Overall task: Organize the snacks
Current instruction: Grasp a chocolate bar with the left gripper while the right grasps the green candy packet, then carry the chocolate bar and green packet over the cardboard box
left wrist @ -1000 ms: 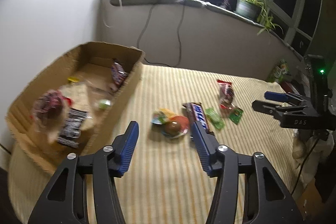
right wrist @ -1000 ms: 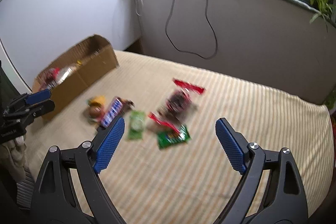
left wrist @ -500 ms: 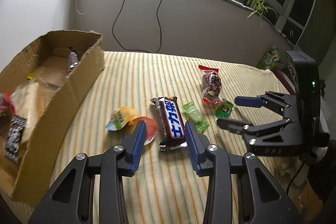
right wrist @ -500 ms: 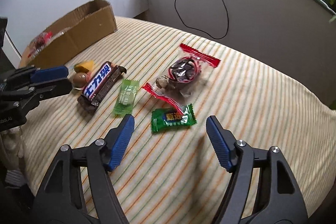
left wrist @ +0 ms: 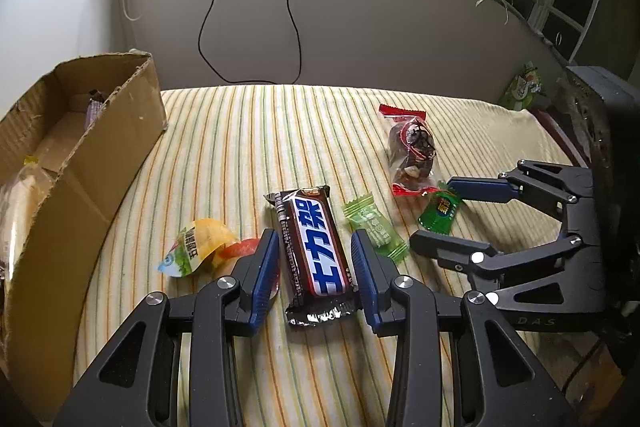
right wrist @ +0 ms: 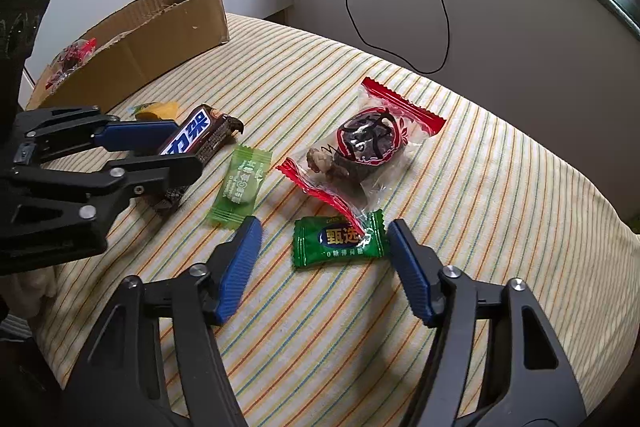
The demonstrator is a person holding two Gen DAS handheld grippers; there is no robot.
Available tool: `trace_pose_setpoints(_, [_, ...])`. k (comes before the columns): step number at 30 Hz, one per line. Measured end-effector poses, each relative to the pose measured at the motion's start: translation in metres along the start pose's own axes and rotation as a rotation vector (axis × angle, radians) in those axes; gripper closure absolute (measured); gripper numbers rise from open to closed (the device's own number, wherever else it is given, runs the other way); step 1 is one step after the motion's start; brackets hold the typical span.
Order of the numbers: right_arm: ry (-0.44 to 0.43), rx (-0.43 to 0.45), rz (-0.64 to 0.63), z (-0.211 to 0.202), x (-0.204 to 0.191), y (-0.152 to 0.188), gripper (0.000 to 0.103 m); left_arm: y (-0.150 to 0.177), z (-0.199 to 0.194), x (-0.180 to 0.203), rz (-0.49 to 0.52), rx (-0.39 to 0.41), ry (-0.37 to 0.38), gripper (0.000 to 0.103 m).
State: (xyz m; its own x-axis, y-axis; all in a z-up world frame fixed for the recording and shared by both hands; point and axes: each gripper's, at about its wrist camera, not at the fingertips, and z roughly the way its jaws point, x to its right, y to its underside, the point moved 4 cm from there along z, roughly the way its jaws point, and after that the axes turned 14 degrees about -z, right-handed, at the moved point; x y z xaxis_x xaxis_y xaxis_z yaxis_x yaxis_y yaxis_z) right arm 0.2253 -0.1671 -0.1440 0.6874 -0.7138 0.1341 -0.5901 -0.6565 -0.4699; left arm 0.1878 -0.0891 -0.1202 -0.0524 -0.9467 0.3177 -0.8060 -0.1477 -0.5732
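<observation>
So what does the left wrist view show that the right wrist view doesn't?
Only the left wrist view shows the left gripper from behind, its jaws, just closing, straddling the chocolate bar with slim gaps, and the whole jelly cup. Only the right wrist view shows the right gripper from behind, jaws likewise closing around the dark green candy, not yet pressing it. Both show the pale green candy, the red-edged date pack, the cardboard box and the striped cloth.

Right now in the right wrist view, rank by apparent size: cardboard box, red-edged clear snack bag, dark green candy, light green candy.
1. cardboard box, though farthest
2. red-edged clear snack bag
3. dark green candy and light green candy: look alike; the dark one is nearer, so unranked.
</observation>
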Motion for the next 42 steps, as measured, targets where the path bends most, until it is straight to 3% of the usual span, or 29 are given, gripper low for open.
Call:
trace_pose_setpoints(5, [0.002,0.001,-0.002,-0.002,0.002,0.003,0.055,0.001,0.004,0.001,0.009,-0.006,-0.011,0.076])
trace_pose_setpoints(11, [0.010,0.001,0.000,-0.005,0.004,0.005,0.066,0.001,0.003,0.002,0.010,-0.004,-0.015,0.076])
trace_pose_setpoints(30, [0.004,0.051,0.029,-0.042,-0.001,0.014,0.067,0.002,-0.040,-0.006,-0.008,0.073,0.019,0.076])
trace_pose_setpoints(42, [0.017,0.154,-0.009,-0.081,-0.010,-0.025,0.067,-0.014,-0.081,-0.029,-0.036,0.169,-0.018,0.076])
